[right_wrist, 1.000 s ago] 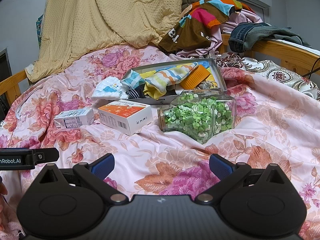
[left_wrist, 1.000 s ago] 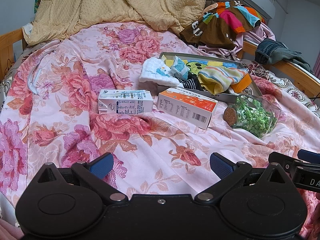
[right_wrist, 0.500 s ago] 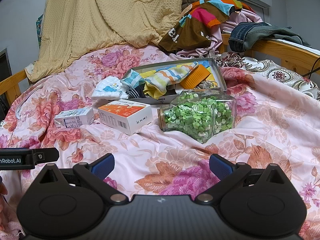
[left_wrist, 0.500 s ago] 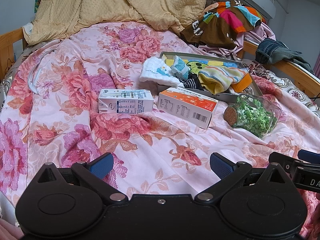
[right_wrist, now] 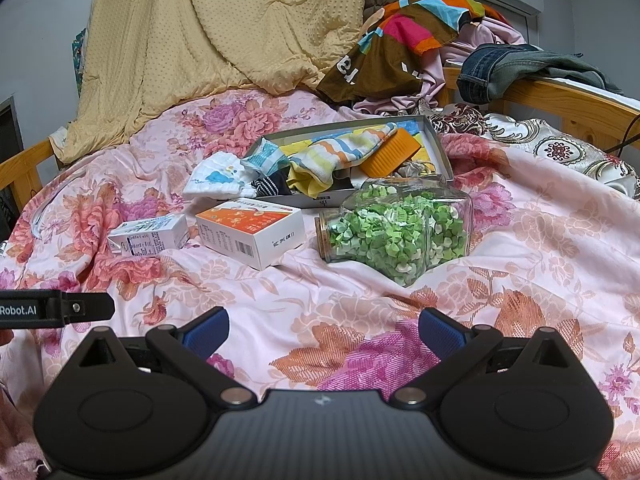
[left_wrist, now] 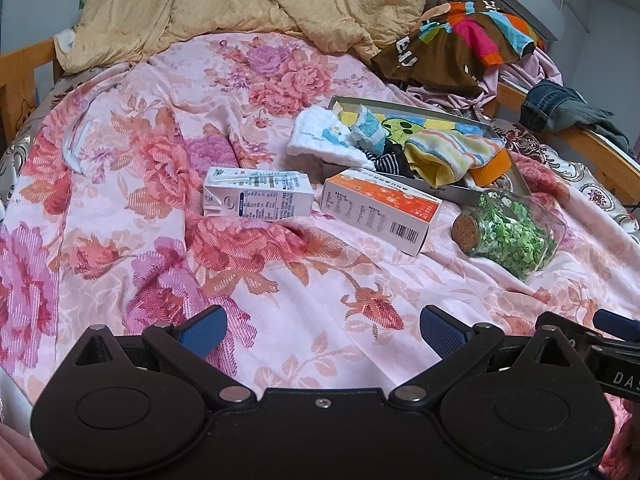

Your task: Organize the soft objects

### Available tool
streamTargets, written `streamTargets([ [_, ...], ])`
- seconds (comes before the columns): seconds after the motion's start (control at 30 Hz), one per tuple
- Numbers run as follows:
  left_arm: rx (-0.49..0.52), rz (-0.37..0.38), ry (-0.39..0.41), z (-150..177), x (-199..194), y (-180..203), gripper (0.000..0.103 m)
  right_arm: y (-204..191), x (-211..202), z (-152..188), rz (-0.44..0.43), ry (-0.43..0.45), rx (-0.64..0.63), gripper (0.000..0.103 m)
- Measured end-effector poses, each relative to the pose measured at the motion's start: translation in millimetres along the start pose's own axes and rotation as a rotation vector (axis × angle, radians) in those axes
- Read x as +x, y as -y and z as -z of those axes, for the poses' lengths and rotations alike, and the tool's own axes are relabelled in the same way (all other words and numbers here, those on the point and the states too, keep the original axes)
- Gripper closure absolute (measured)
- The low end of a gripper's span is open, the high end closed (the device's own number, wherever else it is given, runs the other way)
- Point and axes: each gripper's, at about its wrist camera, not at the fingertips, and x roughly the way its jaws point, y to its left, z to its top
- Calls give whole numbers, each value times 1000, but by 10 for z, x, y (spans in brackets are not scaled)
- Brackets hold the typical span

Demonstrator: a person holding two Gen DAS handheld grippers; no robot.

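Left wrist view low over the floral bedspread (left_wrist: 280, 288), facing up the bed, right wrist view alongside, nearer the jar (right_wrist: 392, 236), both sharing the tray (left_wrist: 452, 192), cartons, heaped bedding

bedspread (left_wrist: 280, 288): pink floral | blanket (right_wrist: 224, 36): yellow dotted | jar (right_wrist: 396, 232): green

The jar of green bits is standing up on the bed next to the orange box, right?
Not quite. The jar of green bits is lying on its side on the bed, cork end toward the orange box, as the right wrist view shows. It is indeed next to that box.
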Motion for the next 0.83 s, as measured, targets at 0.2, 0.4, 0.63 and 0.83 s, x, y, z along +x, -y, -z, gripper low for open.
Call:
streamTargets([
  [0.2, 9, -9, -1, 5, -11, 18, 1, -1, 0, -1, 0, 0, 0, 0],
  [0.4, 10, -10, -2, 1, -1, 23, 1, -4, 2, -3, 0, -1, 0, 0],
  [0.63, 13, -8, -3, 4, -1, 27, 1, -3, -1, -3, 1, -1, 0, 0],
  [0.83, 18, -10, -1, 6, -3, 15, 1, -5, -2, -5, 1, -2, 0, 0],
])
